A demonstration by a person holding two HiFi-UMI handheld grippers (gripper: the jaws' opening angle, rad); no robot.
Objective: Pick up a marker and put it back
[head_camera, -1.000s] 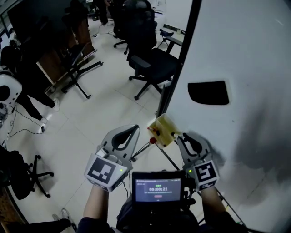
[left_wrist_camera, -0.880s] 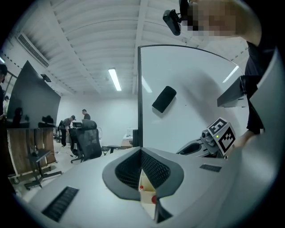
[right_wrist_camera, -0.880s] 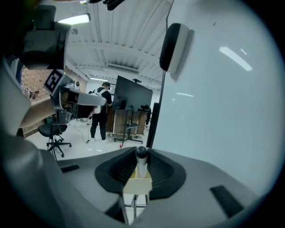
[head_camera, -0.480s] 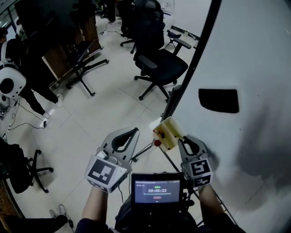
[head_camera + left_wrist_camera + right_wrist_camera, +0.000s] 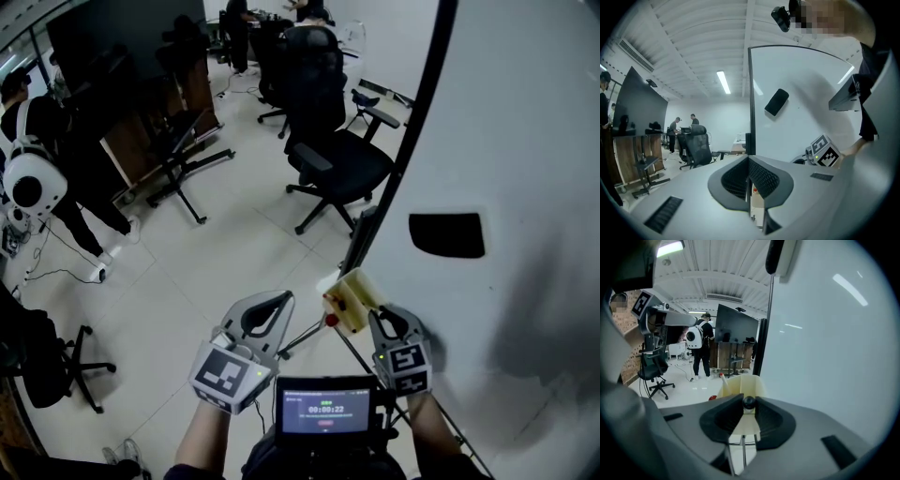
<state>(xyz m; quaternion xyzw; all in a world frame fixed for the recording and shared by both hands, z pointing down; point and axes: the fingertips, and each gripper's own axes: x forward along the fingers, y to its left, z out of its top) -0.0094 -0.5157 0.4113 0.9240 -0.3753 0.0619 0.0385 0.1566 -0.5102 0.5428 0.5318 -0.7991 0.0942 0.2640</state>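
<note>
**A:** What is the right gripper (image 5: 380, 317) doing?

**B:** It is pinching a marker (image 5: 749, 402) at its very tips. Both jaws are pressing on it, and only the marker's round black end is showing.

**A:** And where is that putting the marker?

**B:** A cream holder (image 5: 740, 384) is standing just ahead of the right gripper's tips, so the marker is hanging right in front of it. Whether the two are touching is not showing.

**A:** Is anything sitting in there?

**B:** A pale stick (image 5: 722, 379) with a red tip is rising at the holder's left edge, ahead and left of the right gripper.

**A:** What about the left gripper (image 5: 748, 159)?

**B:** Its jaws are lying together, and nothing is sitting between them. It is hovering to the left of the right gripper, apart from it, and the holder is standing ahead of it, slightly to its right.

**A:** What is surrounding them?

**B:** A whiteboard (image 5: 825, 357) is running along the right gripper's right side. A black eraser (image 5: 447, 234) is clinging to it, ahead of that gripper. A screen (image 5: 325, 408) is glowing behind both grippers, between the person's hands. A chair (image 5: 342, 159) is standing well ahead of the left gripper.
</note>
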